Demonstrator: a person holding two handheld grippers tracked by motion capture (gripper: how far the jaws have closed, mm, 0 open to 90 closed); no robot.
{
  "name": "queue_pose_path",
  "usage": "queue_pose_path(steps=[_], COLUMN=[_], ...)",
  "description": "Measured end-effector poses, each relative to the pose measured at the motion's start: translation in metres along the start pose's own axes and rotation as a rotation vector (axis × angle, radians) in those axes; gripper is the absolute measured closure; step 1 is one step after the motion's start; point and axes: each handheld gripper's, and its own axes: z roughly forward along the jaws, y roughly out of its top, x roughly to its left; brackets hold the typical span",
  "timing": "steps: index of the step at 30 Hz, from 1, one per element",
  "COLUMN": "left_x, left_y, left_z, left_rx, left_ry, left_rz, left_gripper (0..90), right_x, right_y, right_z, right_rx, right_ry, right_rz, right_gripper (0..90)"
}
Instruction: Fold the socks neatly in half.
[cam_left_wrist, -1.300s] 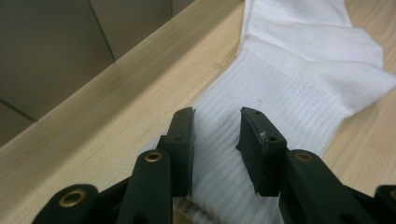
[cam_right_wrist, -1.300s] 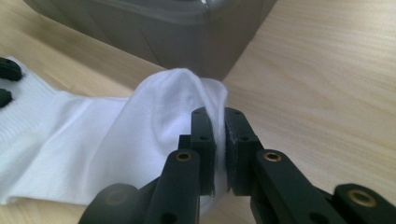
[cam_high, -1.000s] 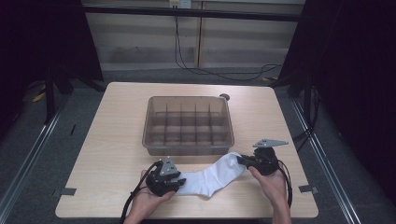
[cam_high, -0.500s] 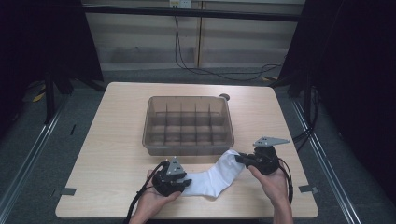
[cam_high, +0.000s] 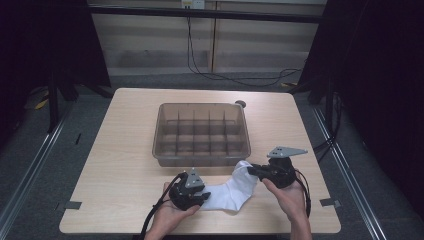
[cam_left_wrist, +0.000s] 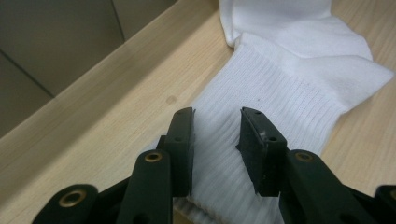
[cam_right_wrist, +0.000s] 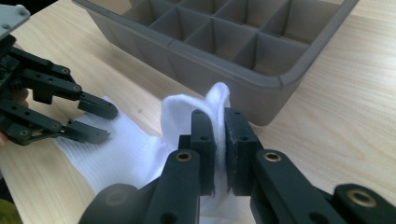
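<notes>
Beside the tray (cam_high: 202, 159), right gripper (cam_right_wrist: 219, 122) pinches sock (cam_right_wrist: 126, 149).

Grey divided tray (cam_high: 202, 156) on wooden table (cam_high: 125, 150).

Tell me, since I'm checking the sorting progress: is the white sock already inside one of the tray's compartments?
No: the white sock lies on the table in front of the tray, with the right gripper pinching its toe end.

Lower centre of the high view: left gripper (cam_high: 201, 199) seemingly parted, jaws apart; right gripper (cam_high: 251, 170) pinched closed, both hand-held.
</notes>
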Motion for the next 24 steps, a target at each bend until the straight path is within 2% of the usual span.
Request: queue_pose_path(steps=[10,13,17,22,24], left_x=[-0.008,-0.009,-0.011,-0.011,-0.013], left_y=[0.006,0.007,0.008,0.008,0.008], left_z=[0.006,0.007,0.009,0.009,0.01], left_rx=[-0.001,0.004,-0.003,-0.004,-0.008], left_ry=[0.02,0.027,0.034,0.029,0.049], left_rz=[-0.018,-0.036,-0.027,-0.043,-0.038], left_gripper=[65.4,65.5,65.4,65.4,65.4], right_x=[0.012,0.018,0.025,0.029,0.03], right_y=[0.005,0.007,0.012,0.015,0.015], right_z=[0.003,0.003,0.002,-0.003,-0.004], right_rx=[0.02,0.026,0.031,0.023,0.023], right_ry=[0.018,0.021,0.029,0.029,0.03], right_rz=[-0.036,-0.056,-0.083,-0.092,-0.099], right_gripper=[84.1,84.0,84.0,84.0,84.0])
